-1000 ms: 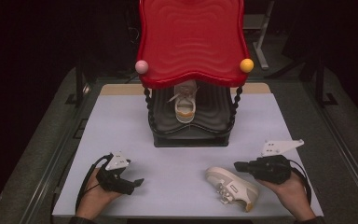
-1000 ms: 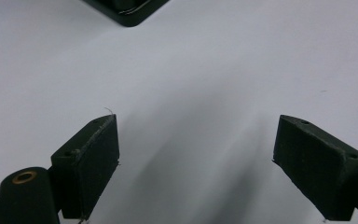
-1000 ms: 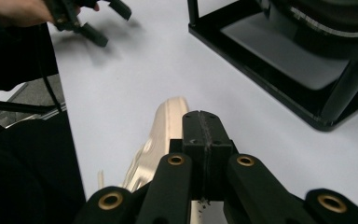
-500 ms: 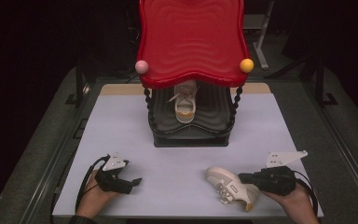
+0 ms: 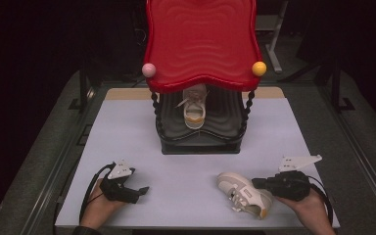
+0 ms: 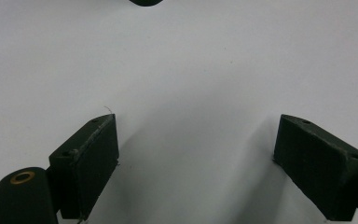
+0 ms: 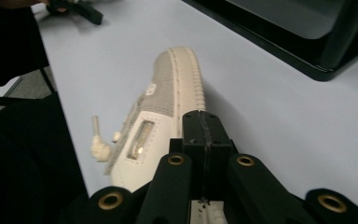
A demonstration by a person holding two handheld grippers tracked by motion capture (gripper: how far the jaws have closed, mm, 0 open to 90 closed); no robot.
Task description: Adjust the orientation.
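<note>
Right, my right tongs are down at the near right of the bench, jaws pressed flat together with no gap showing between them in the right gripper view. They sit right at the heel end of the cream shoe, and a sliver of cream shows under the jaws, but I cannot tell for sure whether they have pinched anything. That shoe lies on its side on the bench, toe pointing left and far, a lace end sticking up off it.

Over at the near left, my left tongs rest low over the white surface, jaws spread wide with nothing between them; the left gripper view shows bare bench in the gap. My left hand wraps the handle and the cable loops round behind.

Further off, in the middle of the bench, stands a black rack under a wavy red top, with a pink ball at its left corner and a yellow ball at its right. A second shoe sits on the rack's shelf, toe facing me.
</note>
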